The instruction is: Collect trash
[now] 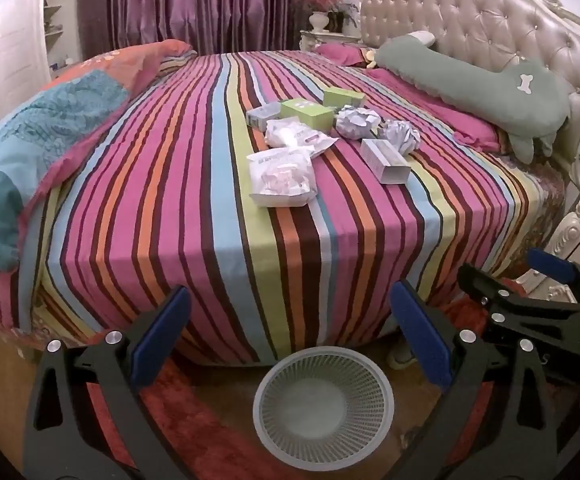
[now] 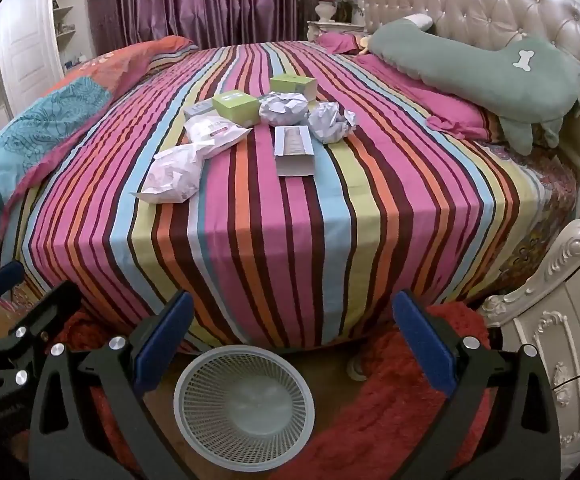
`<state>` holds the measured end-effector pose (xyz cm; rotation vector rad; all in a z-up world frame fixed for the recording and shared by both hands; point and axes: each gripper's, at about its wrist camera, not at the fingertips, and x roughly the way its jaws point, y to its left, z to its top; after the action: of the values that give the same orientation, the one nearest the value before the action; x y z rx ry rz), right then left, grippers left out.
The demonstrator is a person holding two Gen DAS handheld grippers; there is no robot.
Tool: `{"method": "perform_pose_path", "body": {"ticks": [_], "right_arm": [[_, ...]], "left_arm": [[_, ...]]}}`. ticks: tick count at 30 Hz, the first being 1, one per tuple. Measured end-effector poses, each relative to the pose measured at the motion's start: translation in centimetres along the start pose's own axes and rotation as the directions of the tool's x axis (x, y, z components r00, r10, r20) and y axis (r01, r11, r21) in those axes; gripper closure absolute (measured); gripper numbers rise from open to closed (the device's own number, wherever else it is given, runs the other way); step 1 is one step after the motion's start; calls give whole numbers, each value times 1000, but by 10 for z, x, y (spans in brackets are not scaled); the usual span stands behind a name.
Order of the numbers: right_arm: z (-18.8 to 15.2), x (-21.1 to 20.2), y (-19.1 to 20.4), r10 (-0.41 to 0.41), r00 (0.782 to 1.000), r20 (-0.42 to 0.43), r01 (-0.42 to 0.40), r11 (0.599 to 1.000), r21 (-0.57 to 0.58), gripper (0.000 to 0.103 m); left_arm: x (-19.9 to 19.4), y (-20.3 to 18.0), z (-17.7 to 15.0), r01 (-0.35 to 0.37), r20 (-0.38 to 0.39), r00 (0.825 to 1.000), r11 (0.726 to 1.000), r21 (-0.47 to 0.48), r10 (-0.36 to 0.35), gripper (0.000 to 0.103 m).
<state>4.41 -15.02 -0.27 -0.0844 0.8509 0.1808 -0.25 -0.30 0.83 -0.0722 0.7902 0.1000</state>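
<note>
The bed (image 1: 218,184) wore a matt striped cotton-like sheet, smooth with faint creases. At twelve o'clock on it lay crumpled paper balls (image 1: 357,121), dull and sharply wrinkled, beside matt green cardboard boxes (image 1: 307,113) and glossy, crinkled plastic packets (image 1: 282,178). A pale carton (image 2: 294,151) looked like smooth card. Toward two o'clock, the headboard (image 1: 490,20) showed tufted, sheeny leather-like padding, and the green cushion (image 1: 474,80) seemed soft and felt-like. The curtains (image 2: 210,0) shone like satin. At six o'clock stood a matt plastic mesh basket (image 2: 194,432) on a shaggy red rug (image 2: 402,400). The left gripper (image 1: 290,336) had matt black plastic arms, blue rubbery pads and shiny metal bolts.
</note>
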Motion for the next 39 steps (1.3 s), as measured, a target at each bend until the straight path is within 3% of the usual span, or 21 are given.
{"method": "perform_pose_path", "body": {"ticks": [17, 39], "right_arm": [[2, -6, -3, -25, 999, 41, 25, 1000, -6, 7], [2, -2, -3, -10, 999, -33, 10, 1000, 2, 7]], "left_arm": [[0, 0, 0, 16, -3, 1000, 1000, -9, -16, 6], [4, -2, -4, 25, -13, 1000, 999, -21, -25, 6]]}}
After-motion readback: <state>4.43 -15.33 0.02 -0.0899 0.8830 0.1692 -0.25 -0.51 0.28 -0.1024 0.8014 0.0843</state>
